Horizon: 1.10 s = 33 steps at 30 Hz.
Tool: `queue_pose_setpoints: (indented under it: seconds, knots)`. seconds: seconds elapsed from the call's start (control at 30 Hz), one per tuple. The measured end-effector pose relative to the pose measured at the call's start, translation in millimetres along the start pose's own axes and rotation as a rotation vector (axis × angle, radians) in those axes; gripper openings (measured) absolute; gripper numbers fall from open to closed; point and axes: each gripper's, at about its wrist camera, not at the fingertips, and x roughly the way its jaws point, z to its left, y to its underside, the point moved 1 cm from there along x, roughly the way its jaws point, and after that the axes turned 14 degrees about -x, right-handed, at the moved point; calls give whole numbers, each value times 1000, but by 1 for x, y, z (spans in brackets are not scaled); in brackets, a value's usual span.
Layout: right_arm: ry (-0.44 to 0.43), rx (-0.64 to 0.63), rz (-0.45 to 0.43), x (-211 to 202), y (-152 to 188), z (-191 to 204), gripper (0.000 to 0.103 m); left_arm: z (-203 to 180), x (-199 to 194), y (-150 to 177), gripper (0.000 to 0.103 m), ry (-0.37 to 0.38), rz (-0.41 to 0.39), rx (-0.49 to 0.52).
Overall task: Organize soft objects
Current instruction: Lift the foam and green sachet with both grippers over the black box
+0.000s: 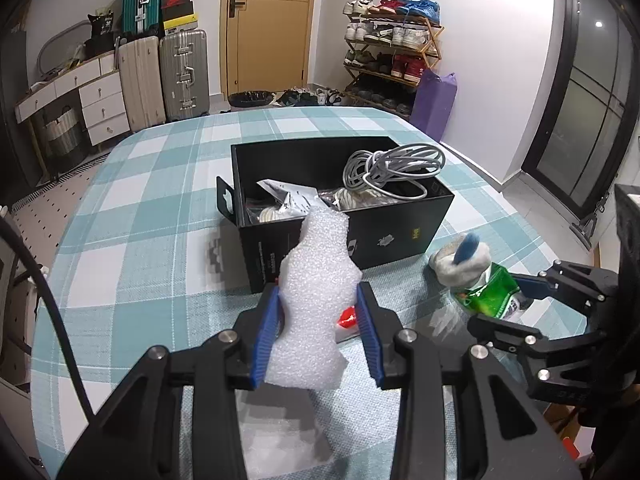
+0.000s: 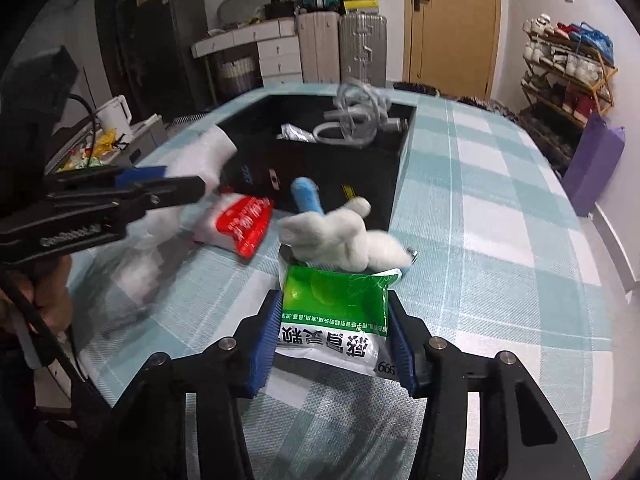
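Box position: black box (image 1: 344,216) sits on the checked worktop (image 1: 140,208), straight ahead of both claws, open top up.
Left claw (image 1: 320,332): clamped on a white foam sheet (image 1: 316,288), long axis pointing at the box; the nearer claw.
Right claw (image 2: 334,340): pinching a green packet (image 2: 336,304), box ahead and slightly left.
Loose items: plush toy (image 2: 340,240), red-and-white packet (image 2: 240,228), both beside the box.

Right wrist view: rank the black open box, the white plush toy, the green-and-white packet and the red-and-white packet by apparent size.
1. Black open box
2. Green-and-white packet, enlarged by nearness
3. White plush toy, near-tied with it
4. Red-and-white packet
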Motion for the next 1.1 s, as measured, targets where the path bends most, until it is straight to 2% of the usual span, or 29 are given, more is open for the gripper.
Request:
queue_pose_setpoints:
  seconds: [0.37, 0.7, 1.1]
  knots:
    - [23, -34, -90, -33, -21, 9, 50, 1, -13, -6, 37, -5, -31, -3]
    - [39, -40, -189, -53, -53, 2, 50, -3, -23, -26, 37, -6, -76, 7]
    - [49, -53, -245, -48, -96, -9, 50, -13, -15, -53, 37, -7, -91, 25]
